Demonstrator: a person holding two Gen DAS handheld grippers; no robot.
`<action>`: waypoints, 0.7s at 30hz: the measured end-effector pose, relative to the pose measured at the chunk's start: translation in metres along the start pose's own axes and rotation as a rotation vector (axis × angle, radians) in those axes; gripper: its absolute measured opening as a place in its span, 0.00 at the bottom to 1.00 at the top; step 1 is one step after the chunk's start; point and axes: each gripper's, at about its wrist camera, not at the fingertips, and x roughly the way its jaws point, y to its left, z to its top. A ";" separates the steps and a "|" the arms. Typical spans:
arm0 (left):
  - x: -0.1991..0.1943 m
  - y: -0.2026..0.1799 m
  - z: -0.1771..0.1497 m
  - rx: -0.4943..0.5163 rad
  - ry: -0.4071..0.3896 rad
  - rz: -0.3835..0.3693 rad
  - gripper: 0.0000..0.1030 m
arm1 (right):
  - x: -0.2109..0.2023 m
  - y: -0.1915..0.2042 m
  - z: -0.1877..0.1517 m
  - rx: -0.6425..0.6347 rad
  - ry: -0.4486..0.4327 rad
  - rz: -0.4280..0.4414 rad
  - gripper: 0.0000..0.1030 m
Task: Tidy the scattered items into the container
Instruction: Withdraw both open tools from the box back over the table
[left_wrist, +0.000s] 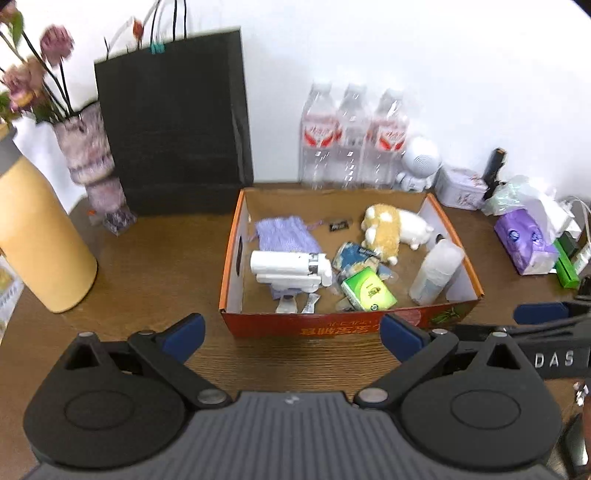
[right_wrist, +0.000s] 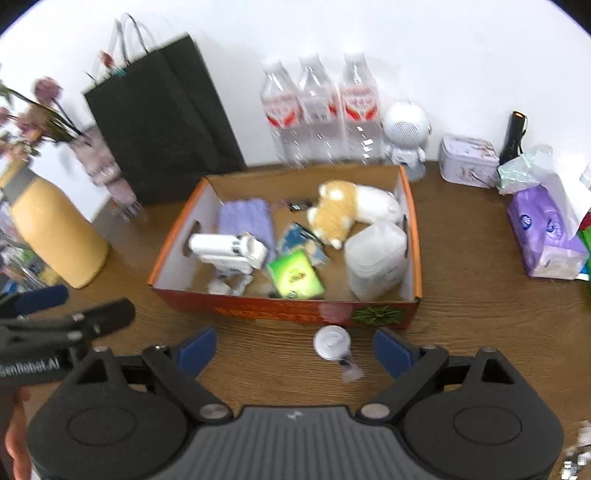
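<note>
Right now both my grippers hang above the table (left_wrist: 155, 258), on the near side of the box (left_wrist: 258, 326). Left gripper (left_wrist: 293, 332): jaws spread wide, nothing between them. Right gripper (right_wrist: 295, 350): also released, jaws wide apart, nothing gripped.

One item sits outside the box: a small white round disc (right_wrist: 331, 342) with a bit of clear wrapper at its near edge, lying on the table just beside the box's near wall. In the right wrist view it sits between my right fingers, nearer the right pad (right_wrist: 391, 350), touching neither. Can't tell what it is; the frame is blurred.

Inside the box:
- purple pouch (left_wrist: 286, 234), back left
- white device (left_wrist: 291, 267) lying partly on the pouch
- green carton (left_wrist: 369, 290), near the front, tilted
- blue packet (left_wrist: 352, 254) behind the carton
- plush dog (left_wrist: 391, 227), back right, on its side
- clear bottle (left_wrist: 436, 271) leaning against the right wall
- small black sachet (left_wrist: 340, 224) on the floor at the back
- couple of small white sachets (left_wrist: 310, 304) by the front wall

Around the box: black bag (left_wrist: 173, 122) behind left, vase (left_wrist: 92, 155) and yellow flask (left_wrist: 40, 236) further left, three water bottles (left_wrist: 352, 136) behind, white robot figure (left_wrist: 419, 160), tin (left_wrist: 461, 186), tissue pack (left_wrist: 526, 242) off to the right.

My left gripper's arm shows at the left edge of the right view, well apart from the disc.
</note>
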 end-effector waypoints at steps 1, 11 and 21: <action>-0.005 -0.003 -0.010 0.025 -0.032 0.011 1.00 | -0.001 -0.001 -0.009 0.001 -0.024 -0.013 0.90; -0.028 -0.015 -0.169 0.015 -0.320 0.116 1.00 | -0.010 -0.005 -0.162 -0.044 -0.332 -0.077 0.94; 0.019 -0.011 -0.231 0.023 -0.119 0.073 1.00 | 0.020 -0.004 -0.224 -0.057 -0.293 -0.110 0.94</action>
